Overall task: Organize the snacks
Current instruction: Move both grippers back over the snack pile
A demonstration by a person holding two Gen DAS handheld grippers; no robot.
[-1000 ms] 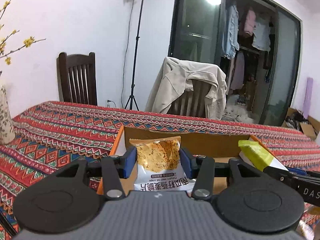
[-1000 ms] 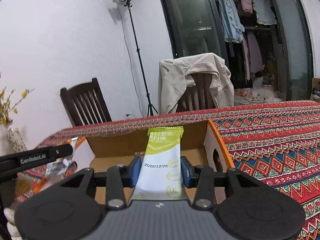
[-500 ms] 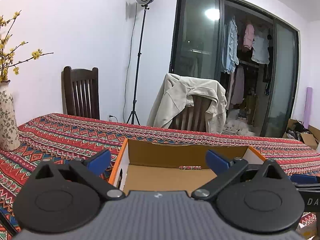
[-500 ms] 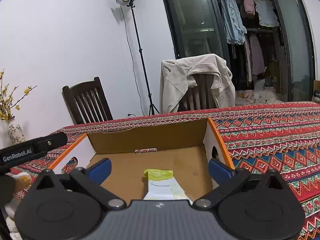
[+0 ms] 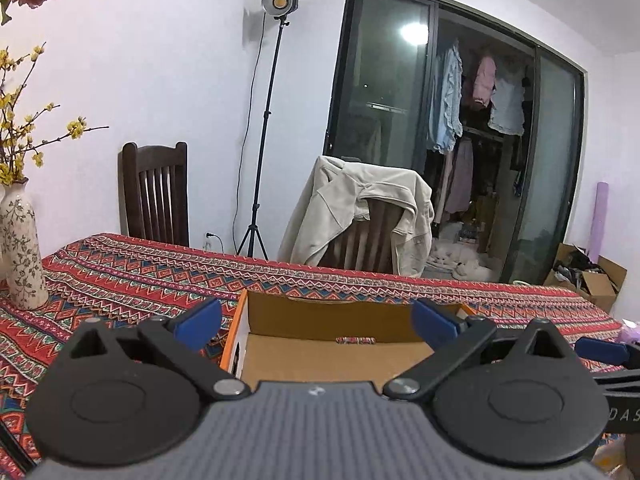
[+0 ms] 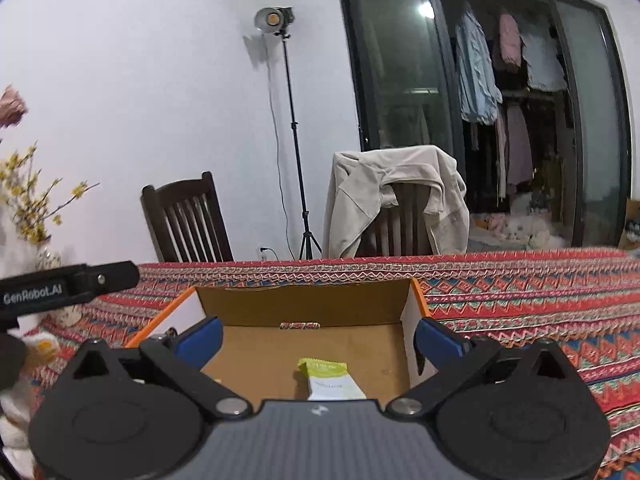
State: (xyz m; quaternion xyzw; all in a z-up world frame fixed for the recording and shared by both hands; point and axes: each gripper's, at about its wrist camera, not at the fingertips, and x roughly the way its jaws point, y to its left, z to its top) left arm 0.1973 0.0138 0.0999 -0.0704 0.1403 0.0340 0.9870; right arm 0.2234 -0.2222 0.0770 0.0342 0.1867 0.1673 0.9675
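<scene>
A: Far left, tall cream ceramic vase with a leaf print [image 5: 20,248], yellow blossom sprigs in it, standing on the red zigzag-patterned woven tablecloth [image 5: 132,272]. Well apart from the work.

B: Next along?

A: Left gripper [image 5: 320,318], blue-padded fingers [image 5: 198,318] spread wide, nothing between them. It hangs over the near edge of the open brown cardboard box with orange rim [image 5: 240,320]. From this camera the box floor shows bare; the gripper body hides the near part.

B: Right side?

A: Right gripper [image 6: 318,338], fingers equally wide, empty. Below it, inside the same box [image 6: 416,300], the flat white sachet with a lime-green top [image 6: 326,378] lies on the cardboard floor, toward the near right, its lower end hidden under the gripper.

B: How would that sachet handle?

A: My guess: light, thin, film-wrapped, so slick and crinkly; contents may be brittle. Pinch across the narrow width mid-body with modest pressure. The crimped green end would likely flop.

B: Anything else?

A: A pale wrapped item [image 6: 40,350] on the cloth left of the box, too blurred to name. Possibly the next snack.
</scene>
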